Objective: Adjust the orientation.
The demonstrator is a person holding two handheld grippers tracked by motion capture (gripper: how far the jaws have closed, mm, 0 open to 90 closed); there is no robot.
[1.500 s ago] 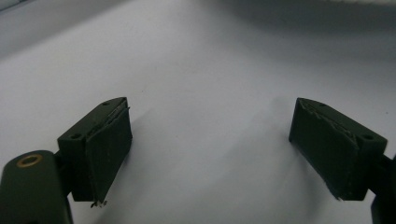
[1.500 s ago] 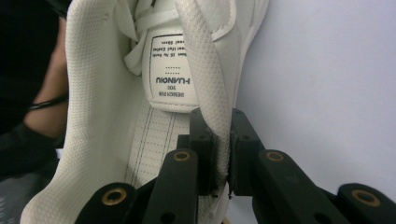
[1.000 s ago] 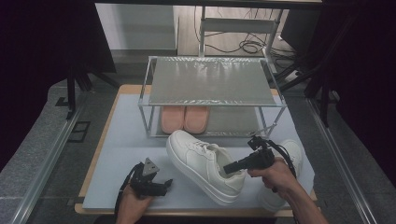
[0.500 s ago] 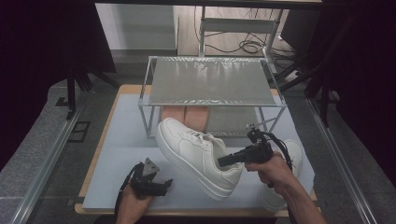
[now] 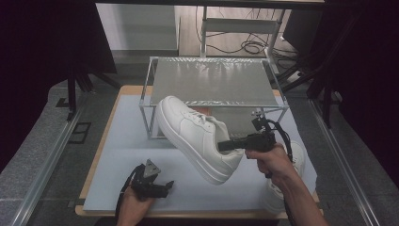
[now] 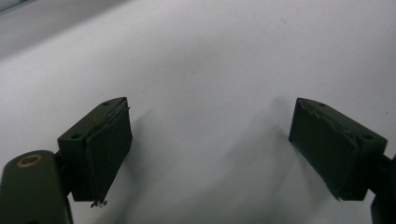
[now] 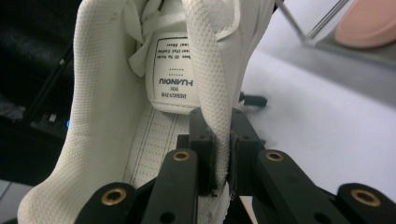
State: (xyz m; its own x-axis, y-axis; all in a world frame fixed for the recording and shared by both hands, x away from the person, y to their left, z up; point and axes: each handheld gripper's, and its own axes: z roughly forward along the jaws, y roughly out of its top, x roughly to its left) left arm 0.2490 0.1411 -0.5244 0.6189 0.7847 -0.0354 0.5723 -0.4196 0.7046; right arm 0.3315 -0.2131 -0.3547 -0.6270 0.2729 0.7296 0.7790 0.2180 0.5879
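A white sneaker hangs tilted in the air in front of the metal rack, its toe raised toward the rack's left side. My right gripper is shut on the sneaker's heel collar. In the right gripper view the pads pinch the padded collar wall, with the insole label above them. A second white sneaker lies on the mat under my right forearm. My left gripper rests low at the front left. Its jaws stand wide apart over the bare mat, with nothing between them.
The rack has a mesh top shelf and thin legs. Pink slippers sit on the mat beneath it. The pale mat covers a wooden table. Black stands and cables ring the table.
The right gripper has lifted the sneaker off the mat, up and toward the rack, with the toe rising. The left gripper has stayed put.
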